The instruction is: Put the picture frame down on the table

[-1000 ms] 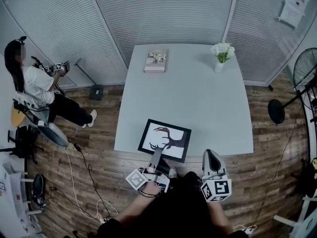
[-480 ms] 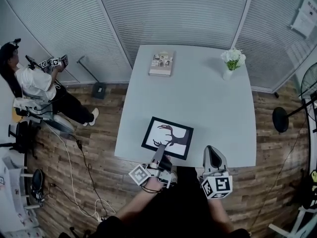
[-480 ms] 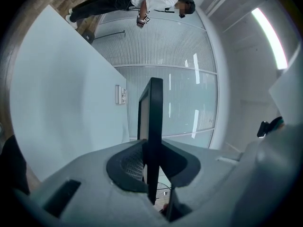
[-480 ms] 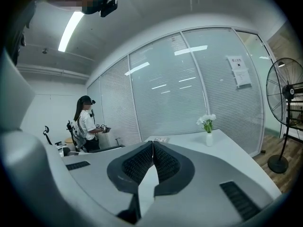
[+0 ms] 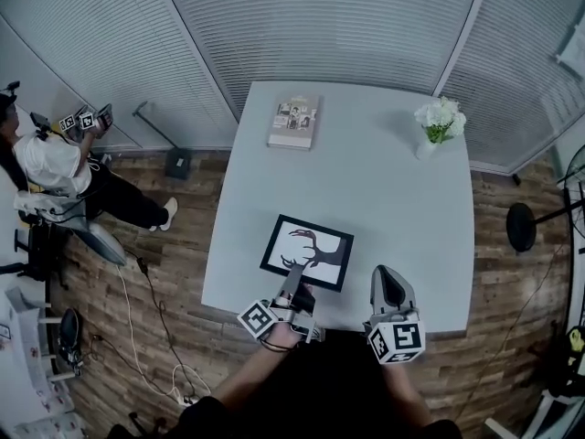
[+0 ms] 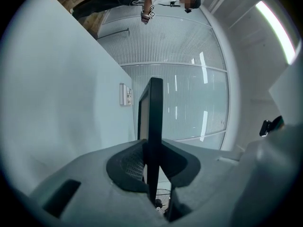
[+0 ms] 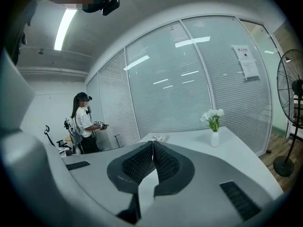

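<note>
A black picture frame (image 5: 307, 252) with a dark antler drawing on white lies near the front edge of the pale table (image 5: 366, 181). My left gripper (image 5: 292, 284) is shut on the frame's near edge. In the left gripper view the frame (image 6: 150, 126) runs edge-on between the jaws, which are turned on their side. My right gripper (image 5: 387, 286) hovers over the table's front edge to the right of the frame, shut with nothing in it; its jaws meet in the right gripper view (image 7: 152, 148).
A book (image 5: 293, 122) lies at the table's far left. A white vase of flowers (image 5: 435, 122) stands at the far right. A person (image 5: 55, 167) with grippers sits at the left by the blinds. A fan stand (image 5: 523, 227) is on the right floor.
The head view has shifted a little, so the table sits differently in the picture. The frame stays in the left gripper near the front edge. The person at the left has drifted toward the view's edge.
</note>
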Demonstrator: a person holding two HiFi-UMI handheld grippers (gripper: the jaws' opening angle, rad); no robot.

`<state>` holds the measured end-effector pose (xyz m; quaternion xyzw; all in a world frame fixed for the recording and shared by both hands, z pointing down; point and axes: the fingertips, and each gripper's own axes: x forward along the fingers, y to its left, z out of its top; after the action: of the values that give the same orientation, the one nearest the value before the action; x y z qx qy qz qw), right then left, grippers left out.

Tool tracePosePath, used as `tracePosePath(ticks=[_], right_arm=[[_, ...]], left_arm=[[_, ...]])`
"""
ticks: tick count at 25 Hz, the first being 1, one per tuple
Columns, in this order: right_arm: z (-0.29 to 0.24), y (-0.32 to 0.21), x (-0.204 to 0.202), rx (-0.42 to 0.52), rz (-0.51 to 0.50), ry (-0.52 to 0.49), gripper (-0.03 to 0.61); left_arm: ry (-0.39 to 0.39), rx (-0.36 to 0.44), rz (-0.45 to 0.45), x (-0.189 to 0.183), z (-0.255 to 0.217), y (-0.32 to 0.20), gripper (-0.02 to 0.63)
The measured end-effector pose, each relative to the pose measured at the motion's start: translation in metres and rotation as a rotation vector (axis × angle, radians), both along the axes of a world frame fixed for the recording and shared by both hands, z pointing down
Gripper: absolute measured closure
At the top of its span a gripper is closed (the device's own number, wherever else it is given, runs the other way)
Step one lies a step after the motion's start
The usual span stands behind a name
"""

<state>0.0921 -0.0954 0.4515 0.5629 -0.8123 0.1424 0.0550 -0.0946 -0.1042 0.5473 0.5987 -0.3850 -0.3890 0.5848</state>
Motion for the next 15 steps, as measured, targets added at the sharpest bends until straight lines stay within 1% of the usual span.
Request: tracePosePath(ticks=[6, 12, 15], right_arm=[[0.021, -0.037, -0.001, -0.048, -0.028, 0.0, 0.565], [0.039, -0.064, -0.012, -0.094, -0.058, -0.005, 0.565], [0.047, -0.074, -0.016, -0.113, -0.071, -0.009, 0.565]], left_arm=[[-0.013, -0.037, 0.003, 0.009, 0.025, -0.033, 0.548], [-0.029, -0.106, 0.007, 0.01, 0.052, -0.052, 0.548], [-0.025, -0.128, 0.001, 0.01, 0.064, -0.06, 0.548]])
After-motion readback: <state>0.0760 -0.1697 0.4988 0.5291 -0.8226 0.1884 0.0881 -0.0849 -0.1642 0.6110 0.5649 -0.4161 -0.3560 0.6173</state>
